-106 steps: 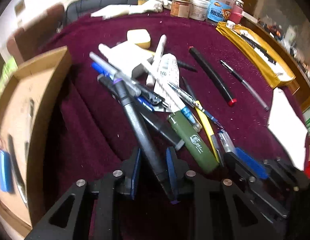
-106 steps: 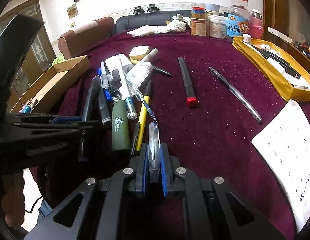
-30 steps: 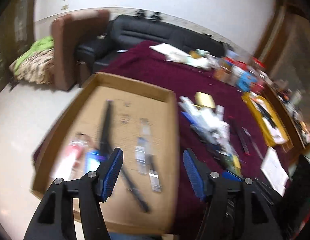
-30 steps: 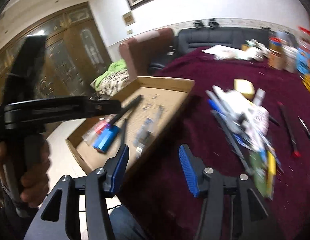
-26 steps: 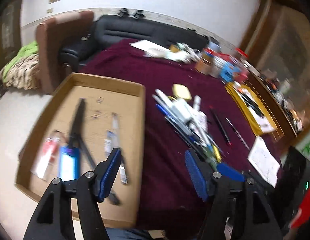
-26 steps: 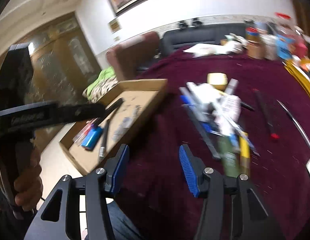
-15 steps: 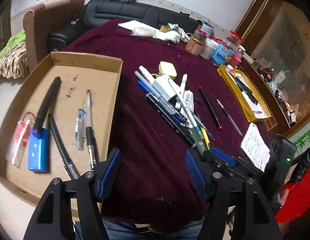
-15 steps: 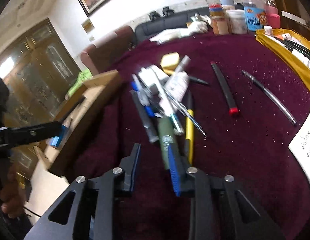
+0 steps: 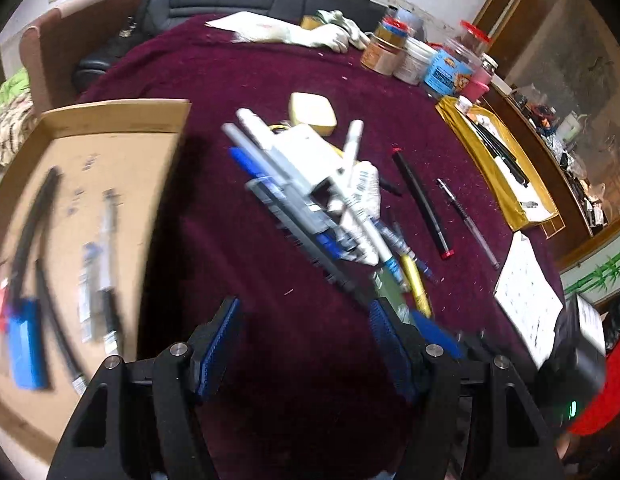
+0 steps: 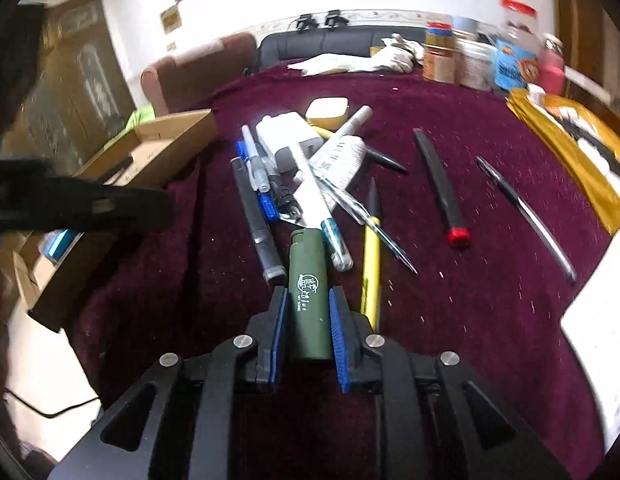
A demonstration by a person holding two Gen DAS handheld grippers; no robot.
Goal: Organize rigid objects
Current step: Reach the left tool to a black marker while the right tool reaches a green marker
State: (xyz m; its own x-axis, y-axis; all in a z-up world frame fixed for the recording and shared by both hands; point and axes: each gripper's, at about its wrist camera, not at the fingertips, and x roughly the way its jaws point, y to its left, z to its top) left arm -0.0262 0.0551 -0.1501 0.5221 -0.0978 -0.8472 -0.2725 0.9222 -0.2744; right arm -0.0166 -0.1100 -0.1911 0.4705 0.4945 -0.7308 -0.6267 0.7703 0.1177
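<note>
A pile of pens and markers (image 9: 330, 200) lies on the maroon cloth (image 9: 270, 80). A cardboard box (image 9: 110, 120) at the left holds several pens and a blue item (image 9: 28, 344). My left gripper (image 9: 304, 312) is open and empty above the cloth, between box and pile. My right gripper (image 10: 308, 300) has its blue pads around the green cylinder (image 10: 308, 280), which lies at the near end of the pile. The pile (image 10: 302, 176) and the box (image 10: 166, 136) also show in the right wrist view.
A black marker with a red cap (image 10: 442, 188) and a thin pen (image 10: 526, 216) lie apart at the right. A yellow tray (image 9: 498, 160) and jars (image 9: 430, 60) stand at the far right. White paper (image 9: 526, 292) lies near the right edge.
Both grippers dropped their pens in the box and came back over the cloth. My right gripper has narrowed and come down around the green cylinder. My left gripper stays open.
</note>
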